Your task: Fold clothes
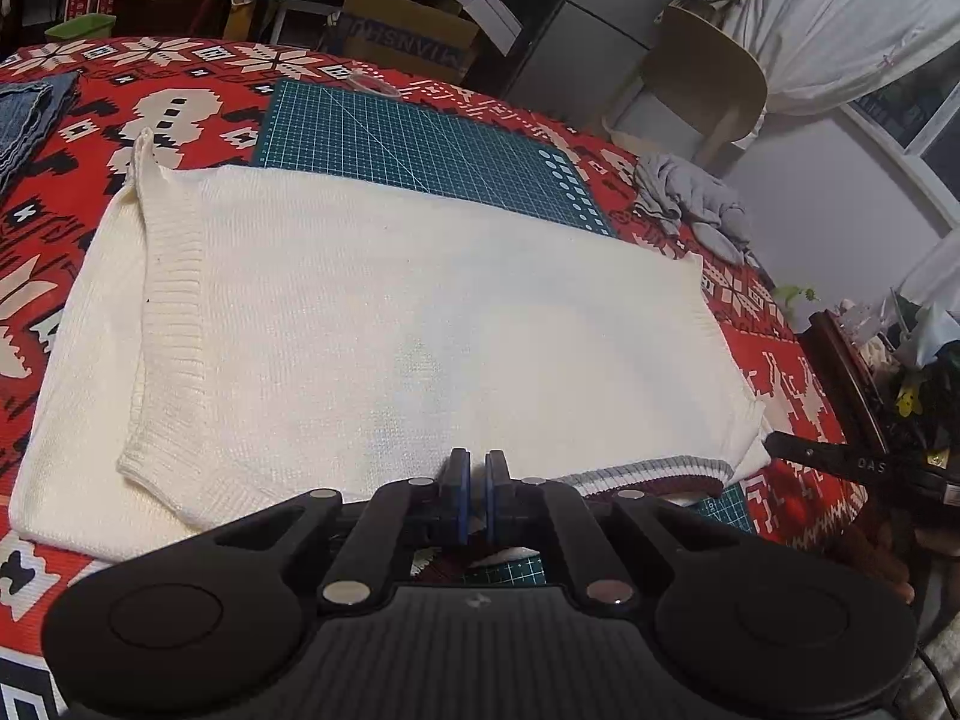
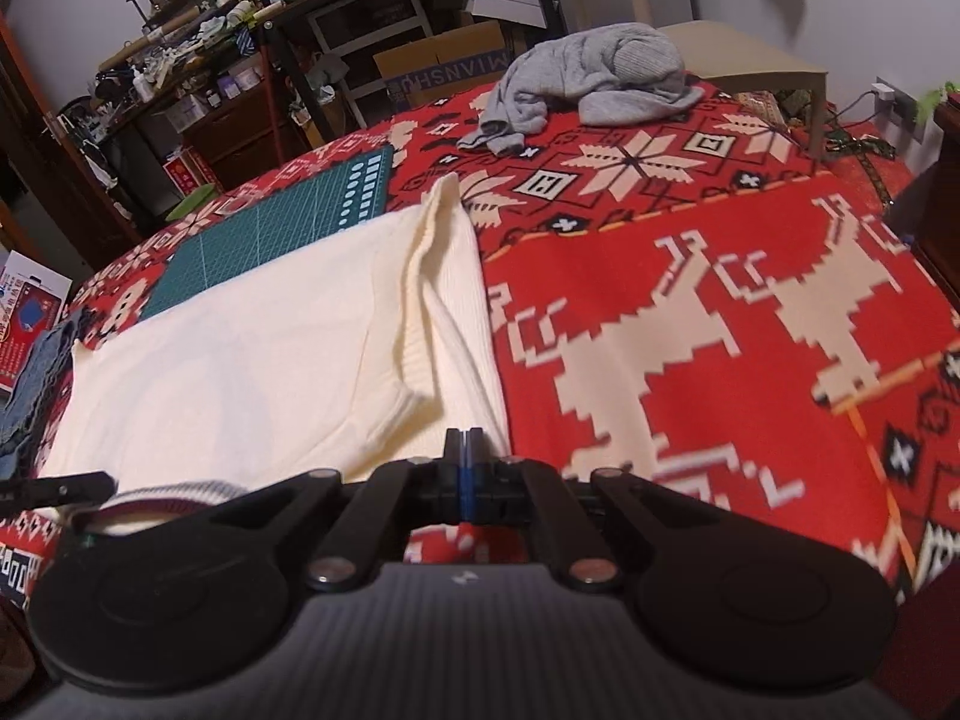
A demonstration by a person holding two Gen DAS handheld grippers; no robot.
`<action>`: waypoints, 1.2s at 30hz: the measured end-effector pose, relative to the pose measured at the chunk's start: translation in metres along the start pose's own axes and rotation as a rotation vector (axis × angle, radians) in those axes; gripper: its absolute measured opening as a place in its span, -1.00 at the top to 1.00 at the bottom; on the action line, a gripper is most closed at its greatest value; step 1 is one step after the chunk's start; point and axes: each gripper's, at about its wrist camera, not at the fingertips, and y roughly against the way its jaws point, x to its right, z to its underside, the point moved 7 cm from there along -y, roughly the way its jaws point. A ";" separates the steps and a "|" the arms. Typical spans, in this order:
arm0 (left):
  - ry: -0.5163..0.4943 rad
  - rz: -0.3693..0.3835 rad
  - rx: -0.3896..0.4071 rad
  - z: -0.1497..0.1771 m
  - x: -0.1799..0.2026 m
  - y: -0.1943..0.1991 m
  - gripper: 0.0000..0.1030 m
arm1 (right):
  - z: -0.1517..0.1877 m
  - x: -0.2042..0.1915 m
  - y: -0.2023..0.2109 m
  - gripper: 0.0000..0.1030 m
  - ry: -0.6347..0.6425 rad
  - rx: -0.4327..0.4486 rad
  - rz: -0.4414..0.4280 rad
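A white knitted sweater [image 1: 390, 312] [image 2: 240, 360] lies flat on the red patterned cloth [image 2: 690, 330], both sleeves folded in over the body. Its striped collar [image 1: 648, 474] [image 2: 174, 495] is at the near edge, between the two grippers. My left gripper [image 1: 477, 468] is shut on the near edge of the sweater, left of the collar, with only a sliver between the blue pads. My right gripper [image 2: 463, 444] is shut on the near right corner, where the knit is drawn to a point. Each gripper's tip shows in the other's view: the right gripper [image 1: 780, 444], the left gripper [image 2: 60, 489].
A green cutting mat [image 1: 420, 144] [image 2: 270, 234] lies under the sweater's far edge. A crumpled grey garment [image 1: 690, 198] [image 2: 600, 72] sits at the far right, folded jeans [image 1: 24, 114] [image 2: 36, 384] at the far left. Beyond the table are a chair [image 1: 702, 78], boxes and shelves.
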 end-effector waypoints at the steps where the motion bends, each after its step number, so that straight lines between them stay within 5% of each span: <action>1: -0.006 -0.004 0.001 0.000 0.001 0.000 0.90 | 0.000 -0.002 0.003 0.96 -0.004 0.006 0.000; 8: -0.055 0.001 0.021 -0.004 0.018 0.001 0.89 | -0.015 -0.065 0.003 0.95 0.106 0.058 -0.103; 16: -0.105 -0.016 0.007 0.005 0.026 -0.007 0.89 | 0.029 -0.130 -0.024 0.93 0.402 0.039 -0.051; 22: -0.114 -0.041 0.028 0.012 0.020 0.005 0.86 | 0.038 -0.120 -0.001 0.92 0.375 0.038 -0.066; 27: -0.158 -0.117 0.121 -0.007 0.022 0.017 0.86 | 0.013 -0.108 -0.001 0.89 0.352 0.092 -0.008; 33: -0.111 -0.197 0.091 -0.012 -0.016 0.012 0.86 | 0.002 -0.081 -0.020 0.92 0.317 0.075 0.037; 36: -0.058 -0.177 0.095 -0.010 -0.027 0.017 0.86 | 0.003 -0.078 -0.017 0.87 0.305 0.073 0.032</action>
